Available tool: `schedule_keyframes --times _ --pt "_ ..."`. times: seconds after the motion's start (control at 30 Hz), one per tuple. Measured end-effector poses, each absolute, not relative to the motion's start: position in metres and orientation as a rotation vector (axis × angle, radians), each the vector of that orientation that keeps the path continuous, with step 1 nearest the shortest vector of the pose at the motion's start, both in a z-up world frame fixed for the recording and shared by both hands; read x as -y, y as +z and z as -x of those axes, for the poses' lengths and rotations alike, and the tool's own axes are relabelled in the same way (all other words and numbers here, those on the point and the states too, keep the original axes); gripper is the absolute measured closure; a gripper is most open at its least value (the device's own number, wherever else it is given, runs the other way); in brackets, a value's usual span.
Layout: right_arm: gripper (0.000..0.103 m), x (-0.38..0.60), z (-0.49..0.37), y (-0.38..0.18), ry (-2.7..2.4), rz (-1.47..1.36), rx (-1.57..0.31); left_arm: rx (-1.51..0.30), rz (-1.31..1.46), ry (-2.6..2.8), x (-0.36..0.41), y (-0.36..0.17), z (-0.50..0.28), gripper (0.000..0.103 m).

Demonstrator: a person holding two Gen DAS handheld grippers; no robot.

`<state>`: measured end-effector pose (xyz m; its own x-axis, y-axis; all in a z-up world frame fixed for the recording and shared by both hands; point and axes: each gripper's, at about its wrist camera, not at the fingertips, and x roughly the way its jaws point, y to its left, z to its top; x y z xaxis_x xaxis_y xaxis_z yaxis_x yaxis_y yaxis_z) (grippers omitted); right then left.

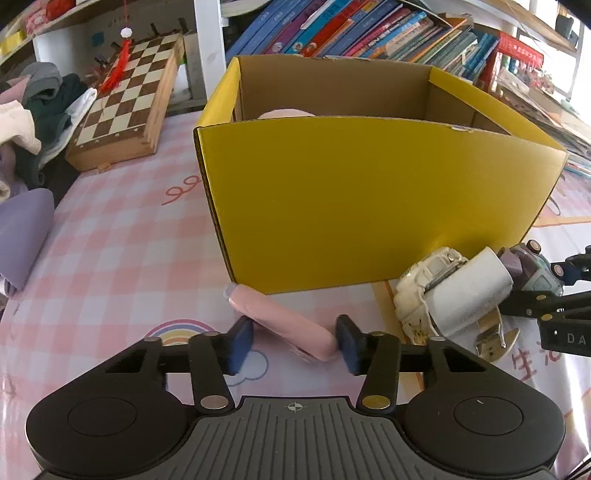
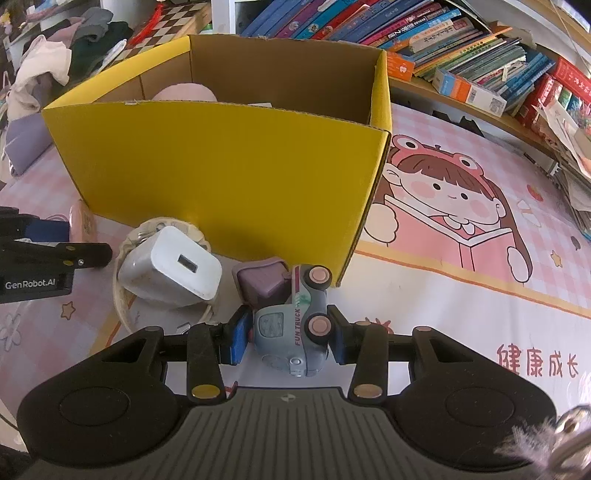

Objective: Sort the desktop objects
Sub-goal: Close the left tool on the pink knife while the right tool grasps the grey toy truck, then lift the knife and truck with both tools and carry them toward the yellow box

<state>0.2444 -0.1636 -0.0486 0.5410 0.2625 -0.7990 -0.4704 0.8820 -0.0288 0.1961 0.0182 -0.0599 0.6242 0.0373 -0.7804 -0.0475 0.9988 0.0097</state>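
A yellow cardboard box (image 1: pixel 369 199) stands open on the pink desk mat, with a pink round thing (image 2: pixel 184 92) inside. My left gripper (image 1: pixel 295 341) straddles a flat pink case (image 1: pixel 284 321) lying in front of the box; the right pad touches its end, the left pad stands apart. My right gripper (image 2: pixel 290 338) has both pads against a grey-blue toy truck (image 2: pixel 295 325) tipped on its side, wheels to the right. A white charger (image 2: pixel 173 267) rests on a cream watch (image 1: pixel 424 284) between the grippers.
A chessboard box (image 1: pixel 129 99) and a pile of clothes (image 1: pixel 33 110) lie at the far left. Books (image 1: pixel 369 29) line the shelf behind the box. A purple pouch (image 1: pixel 22 229) sits at the left edge. More stacked books (image 2: pixel 517 66) sit at the right.
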Motion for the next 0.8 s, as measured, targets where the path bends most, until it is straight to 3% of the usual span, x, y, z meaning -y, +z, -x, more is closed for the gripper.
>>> schedule_keyframes --times 0.27,0.8 --pt "0.063 0.165 -0.235 -0.045 0.433 0.235 -0.890 -0.893 0.073 0.050 -0.029 -0.055 -0.184 0.077" --pt "0.063 0.174 -0.209 -0.033 0.397 0.195 -0.858 -0.849 0.055 0.031 -0.028 -0.041 -0.157 0.079"
